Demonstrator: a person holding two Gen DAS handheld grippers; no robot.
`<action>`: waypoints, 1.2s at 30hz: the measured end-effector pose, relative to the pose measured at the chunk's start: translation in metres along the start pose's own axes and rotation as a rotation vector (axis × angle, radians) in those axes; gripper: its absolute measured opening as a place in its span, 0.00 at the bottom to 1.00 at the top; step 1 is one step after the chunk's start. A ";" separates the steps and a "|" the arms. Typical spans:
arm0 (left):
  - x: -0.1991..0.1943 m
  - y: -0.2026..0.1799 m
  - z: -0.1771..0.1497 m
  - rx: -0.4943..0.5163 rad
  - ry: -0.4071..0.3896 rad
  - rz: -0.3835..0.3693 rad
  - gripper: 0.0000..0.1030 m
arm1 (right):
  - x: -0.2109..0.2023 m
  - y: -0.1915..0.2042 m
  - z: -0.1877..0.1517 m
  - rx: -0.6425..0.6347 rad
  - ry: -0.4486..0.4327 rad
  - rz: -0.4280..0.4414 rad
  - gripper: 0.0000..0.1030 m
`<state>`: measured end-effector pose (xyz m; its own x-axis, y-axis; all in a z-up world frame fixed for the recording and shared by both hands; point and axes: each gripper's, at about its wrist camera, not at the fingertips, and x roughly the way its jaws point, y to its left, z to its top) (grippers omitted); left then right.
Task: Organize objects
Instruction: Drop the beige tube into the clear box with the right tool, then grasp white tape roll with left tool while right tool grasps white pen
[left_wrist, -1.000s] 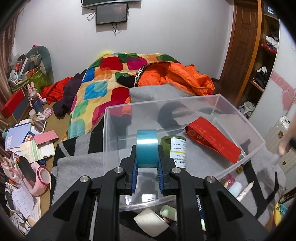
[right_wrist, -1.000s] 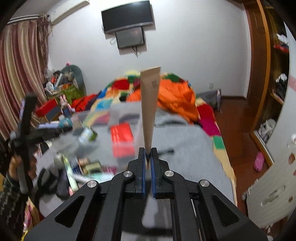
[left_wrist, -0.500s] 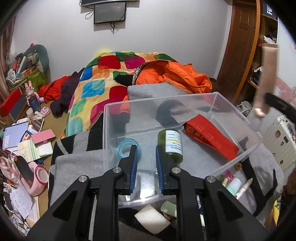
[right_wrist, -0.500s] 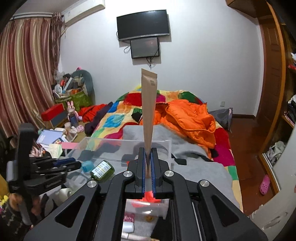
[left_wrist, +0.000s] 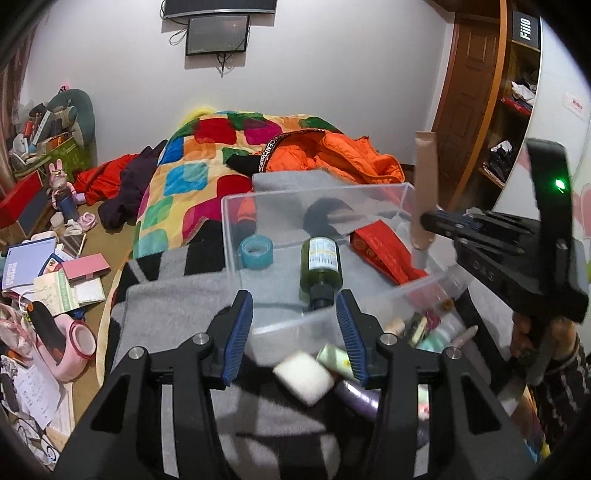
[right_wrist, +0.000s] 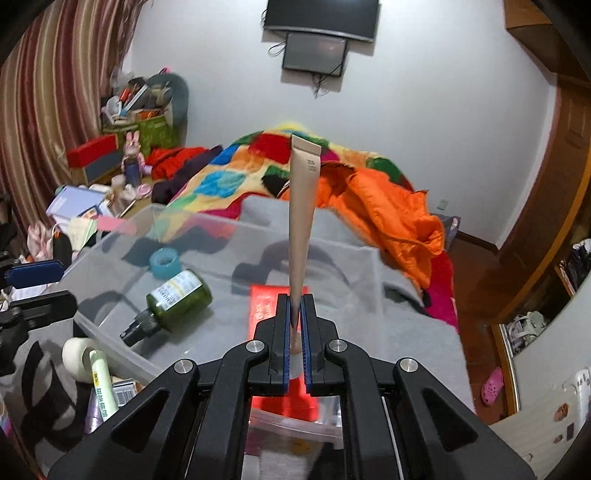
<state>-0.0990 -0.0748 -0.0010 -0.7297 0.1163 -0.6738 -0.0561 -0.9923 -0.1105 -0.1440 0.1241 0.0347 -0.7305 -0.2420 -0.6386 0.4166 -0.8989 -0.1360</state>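
Clear bin already holds tape roll, green bottle, red packet. Left gripper jaws just opening, nothing between. Right gripper clenched on beige tube, upright above bin. Small items near bin left.

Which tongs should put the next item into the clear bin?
Right. The right tongs already grip the beige tube above the clear bin. The left tongs have just been opening and are empty.
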 end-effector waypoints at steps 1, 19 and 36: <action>-0.002 0.000 -0.003 0.003 -0.006 0.003 0.47 | 0.002 0.001 -0.001 0.001 0.009 0.016 0.04; 0.025 0.005 -0.044 -0.033 0.092 -0.040 0.51 | -0.020 -0.015 -0.010 0.092 0.052 0.242 0.24; 0.030 0.005 -0.054 -0.094 0.107 -0.086 0.40 | -0.036 -0.010 -0.082 0.020 0.158 0.311 0.46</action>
<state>-0.0847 -0.0744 -0.0609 -0.6482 0.2092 -0.7321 -0.0476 -0.9708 -0.2352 -0.0780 0.1716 -0.0031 -0.4769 -0.4469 -0.7569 0.5939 -0.7987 0.0974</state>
